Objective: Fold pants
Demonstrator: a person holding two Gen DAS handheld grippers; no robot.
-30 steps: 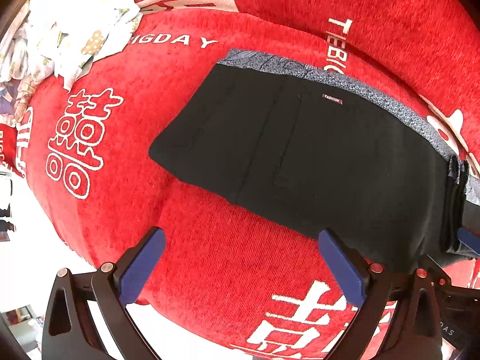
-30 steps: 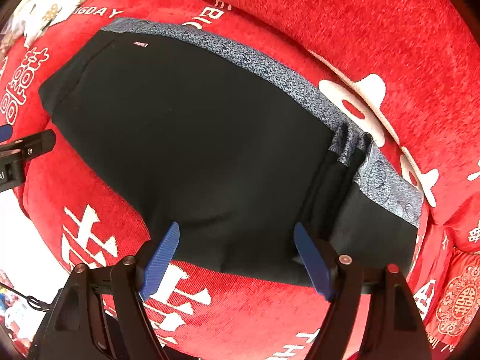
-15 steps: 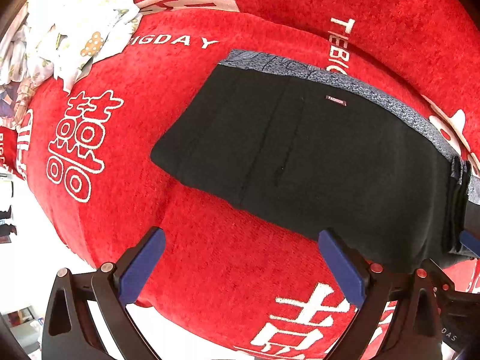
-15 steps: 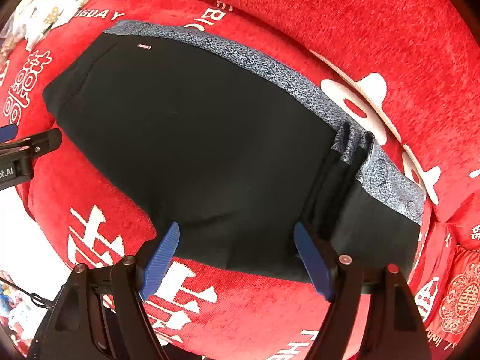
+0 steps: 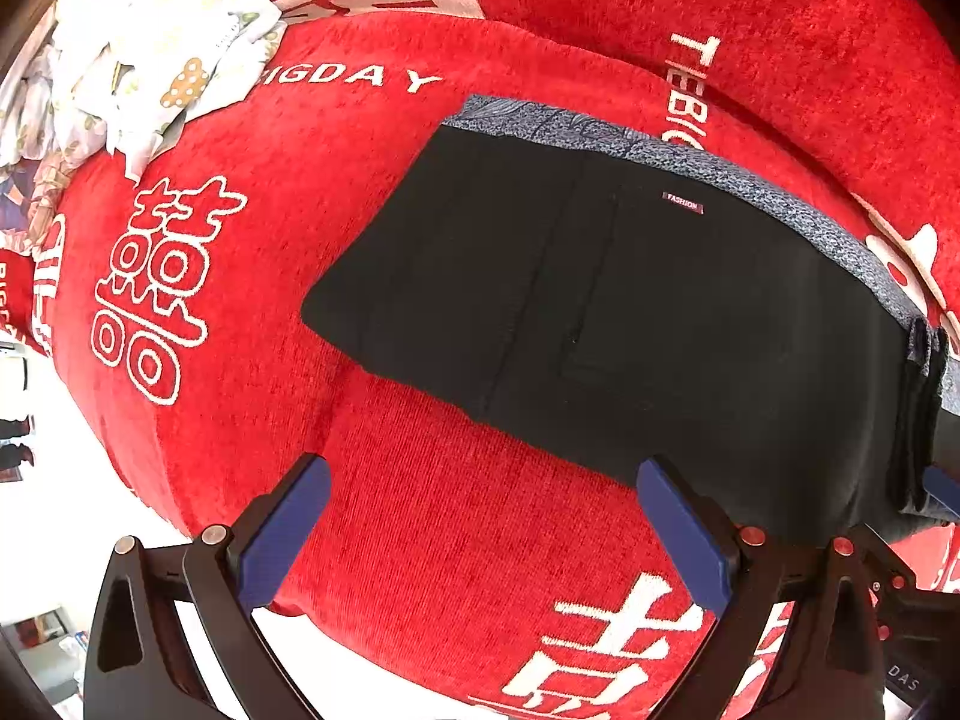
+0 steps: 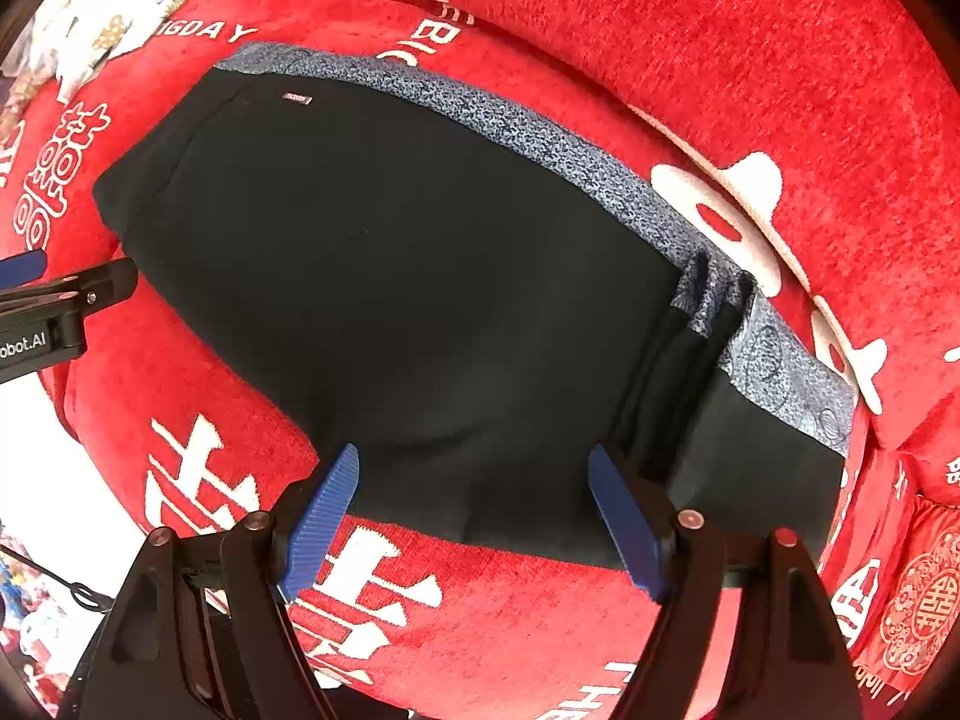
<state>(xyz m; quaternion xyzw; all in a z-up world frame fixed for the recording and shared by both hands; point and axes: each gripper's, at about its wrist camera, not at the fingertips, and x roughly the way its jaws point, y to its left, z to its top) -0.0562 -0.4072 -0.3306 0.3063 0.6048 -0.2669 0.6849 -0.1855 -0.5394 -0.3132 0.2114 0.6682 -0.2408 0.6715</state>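
Nothing has moved since the earlier frames. Folded black pants [image 6: 420,300] with a blue-grey patterned waistband lie flat on a red plush sofa cover [image 5: 456,540] with white lettering. Above the pants' near edge, left gripper [image 5: 480,534] and right gripper [image 6: 474,516] hover with fingers spread, grasping nothing.

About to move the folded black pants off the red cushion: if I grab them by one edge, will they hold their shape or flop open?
Probably flop: the pants are soft cloth lying in loose layers, visible at the stacked folds. They look thick, so likely fairly heavy for cloth. The fuzzy red cushion probably grips rather than lets them slide; a push may bunch them.
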